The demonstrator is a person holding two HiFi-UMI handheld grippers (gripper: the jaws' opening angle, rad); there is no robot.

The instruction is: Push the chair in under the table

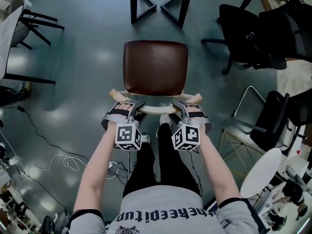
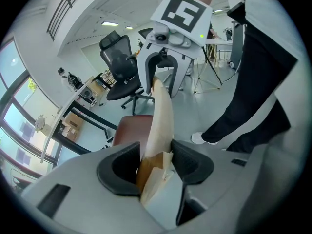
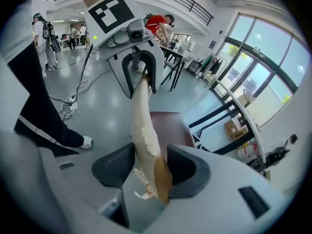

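Observation:
The chair stands on the grey floor with its brown seat (image 1: 155, 66) facing the table's black legs (image 1: 141, 6) at the top of the head view. Its curved pale wooden backrest (image 1: 155, 109) runs across just in front of me. My left gripper (image 1: 127, 107) is shut on the left end of the backrest and my right gripper (image 1: 184, 108) on the right end. In the left gripper view the backrest (image 2: 161, 116) is pinched between the pads of the left gripper (image 2: 155, 162). The right gripper view shows the chipped wood (image 3: 142, 121) pinched in the right gripper (image 3: 148, 165).
Black office chairs (image 1: 243, 33) stand at the upper right, with a folded black chair (image 1: 265, 116) and a white round table (image 1: 261, 172) at the right. Another table and chair (image 1: 19, 23) are at the left. Cables (image 1: 53, 162) lie on the floor at the lower left.

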